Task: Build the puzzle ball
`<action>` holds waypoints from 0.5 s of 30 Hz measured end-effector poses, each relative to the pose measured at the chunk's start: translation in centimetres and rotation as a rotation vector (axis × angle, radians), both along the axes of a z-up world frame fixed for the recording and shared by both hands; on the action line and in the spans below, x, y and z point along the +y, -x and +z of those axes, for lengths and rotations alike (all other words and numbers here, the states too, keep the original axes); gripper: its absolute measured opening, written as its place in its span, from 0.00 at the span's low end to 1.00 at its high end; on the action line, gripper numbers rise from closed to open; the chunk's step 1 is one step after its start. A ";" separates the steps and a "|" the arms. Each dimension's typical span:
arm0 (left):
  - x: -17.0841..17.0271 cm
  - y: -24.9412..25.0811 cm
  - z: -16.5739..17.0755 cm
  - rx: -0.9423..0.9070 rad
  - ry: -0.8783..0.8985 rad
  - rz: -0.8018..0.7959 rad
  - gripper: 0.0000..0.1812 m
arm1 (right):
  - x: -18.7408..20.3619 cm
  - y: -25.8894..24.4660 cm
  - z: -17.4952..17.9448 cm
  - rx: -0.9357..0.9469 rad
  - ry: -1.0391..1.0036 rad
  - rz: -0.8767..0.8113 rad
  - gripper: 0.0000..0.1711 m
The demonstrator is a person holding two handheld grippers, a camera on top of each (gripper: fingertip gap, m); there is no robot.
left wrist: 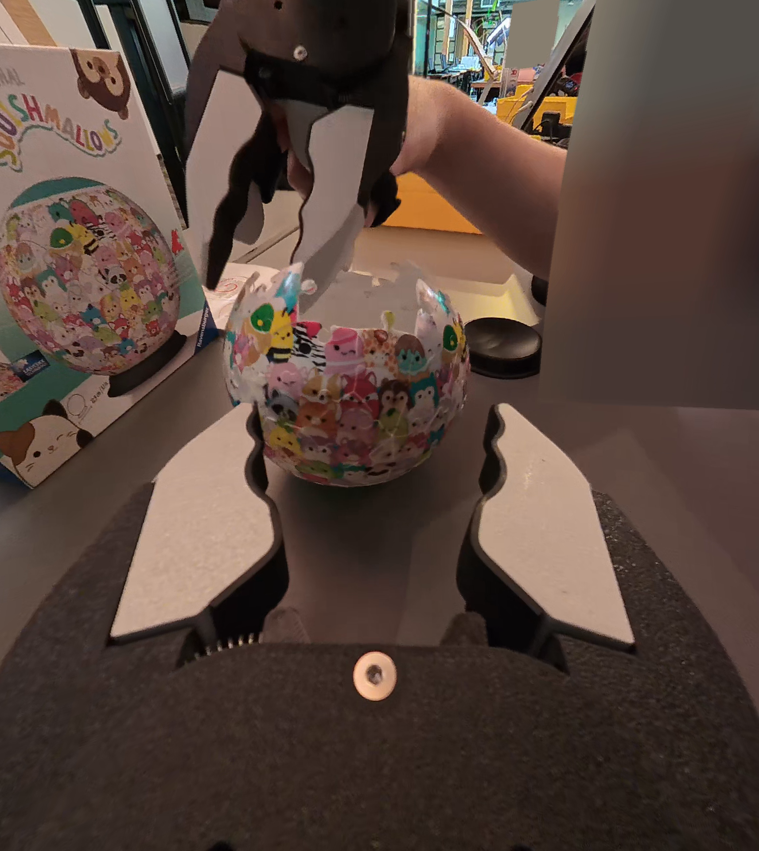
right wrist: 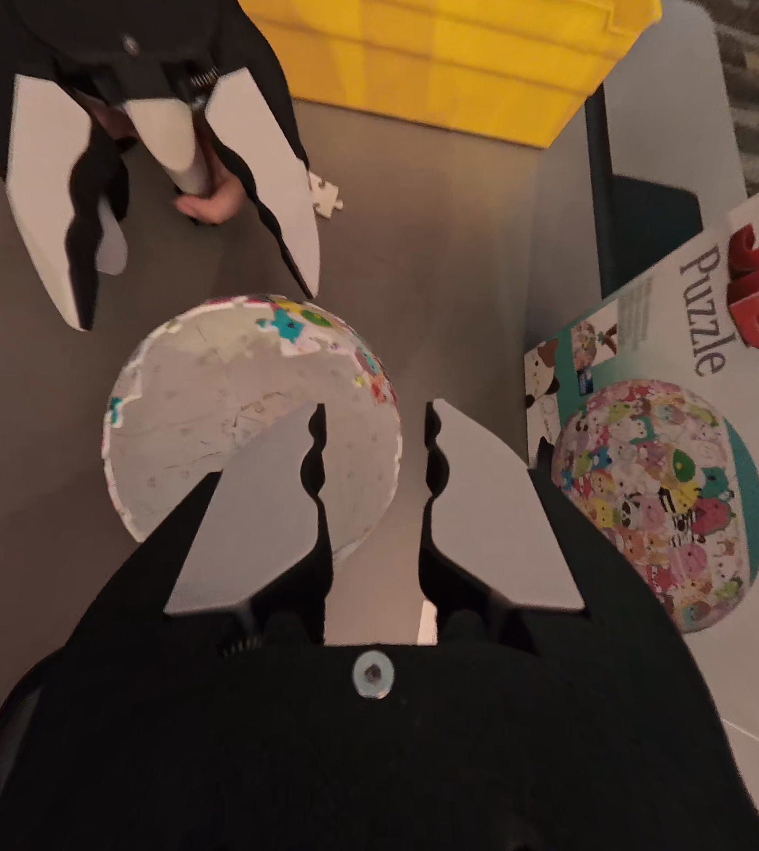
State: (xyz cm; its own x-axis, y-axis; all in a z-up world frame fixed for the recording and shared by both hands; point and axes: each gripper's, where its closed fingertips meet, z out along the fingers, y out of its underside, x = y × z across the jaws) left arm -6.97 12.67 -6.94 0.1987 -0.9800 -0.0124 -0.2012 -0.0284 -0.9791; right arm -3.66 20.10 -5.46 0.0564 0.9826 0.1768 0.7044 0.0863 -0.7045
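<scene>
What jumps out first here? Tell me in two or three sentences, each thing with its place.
The half-built puzzle ball, a bright cartoon-animal shell with a jagged open top, sits mid-table between the open left gripper fingers. The open right gripper hangs over its rim from above. The white and teal puzzle box picturing the finished ball stands left of it, and a loose white puzzle piece lies near the yellow plastic bin.

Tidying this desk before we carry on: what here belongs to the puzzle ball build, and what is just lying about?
Belongs to the job:
half-built puzzle ball
loose puzzle piece
puzzle box
left gripper, open
right gripper, open

Lying about:
yellow bin
black round object
</scene>
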 end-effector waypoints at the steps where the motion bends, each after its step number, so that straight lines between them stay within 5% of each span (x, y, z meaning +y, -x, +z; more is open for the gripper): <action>1: 0.0 0.0 0.1 -0.003 0.000 -0.002 0.50 | 0.1 -0.1 -0.2 -0.021 0.013 -0.004 0.25; 15: 0.3 -0.7 0.1 0.004 -0.033 0.010 0.51 | 0.9 -0.4 -0.5 -0.170 -0.049 0.072 0.21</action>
